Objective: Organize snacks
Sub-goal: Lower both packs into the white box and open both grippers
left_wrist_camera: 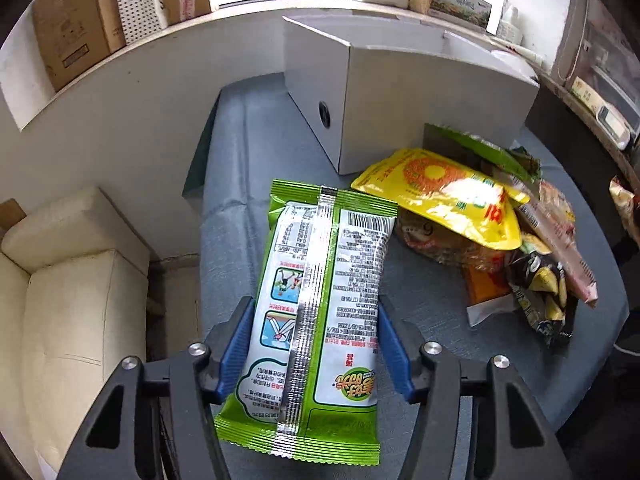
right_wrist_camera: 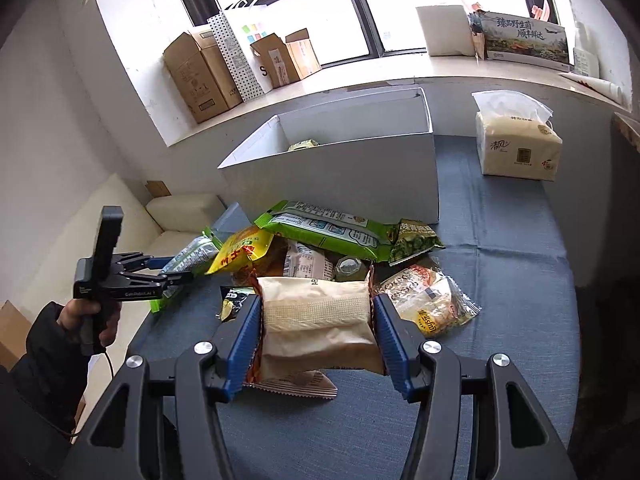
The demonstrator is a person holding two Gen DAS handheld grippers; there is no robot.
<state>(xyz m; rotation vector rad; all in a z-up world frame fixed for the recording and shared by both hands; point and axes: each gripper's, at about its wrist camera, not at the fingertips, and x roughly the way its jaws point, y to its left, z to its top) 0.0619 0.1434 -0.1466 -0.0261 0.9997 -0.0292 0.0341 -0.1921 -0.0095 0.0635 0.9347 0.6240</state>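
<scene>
Left wrist view: the left hand-held gripper (left_wrist_camera: 316, 344) has its blue pads on both long edges of a green snack packet (left_wrist_camera: 320, 304), printed back and silver seam facing up, jaws about half closed on it.
Green packet's place: over the near left part of the blue-clothed bench (left_wrist_camera: 432, 304), just left of the snack heap; whether its lower end touches the cloth I cannot tell.
Right wrist view: the right hand-held gripper (right_wrist_camera: 316, 342) clamps a beige paper-look snack bag (right_wrist_camera: 316, 328) between its pads, jaws about half closed, the bag's lower edge hanging above the cloth.
Snack heap: just beyond the beige bag, a yellow packet (right_wrist_camera: 244, 254), a second long green packet (right_wrist_camera: 324, 230) lying across the top, and a clear orange-printed bag (right_wrist_camera: 424, 300) to the right.
White box (right_wrist_camera: 332, 176): open-topped, standing behind the heap, with one pale packet showing inside.
Tissue pack (right_wrist_camera: 518, 146): on the cloth, right of the box, well apart from the snacks.
Person: a dark sleeve and hand (right_wrist_camera: 86, 322) hold the left tool at the bench's left edge.
Windowsill: cardboard boxes (right_wrist_camera: 200, 76) and a dotted bag.
</scene>
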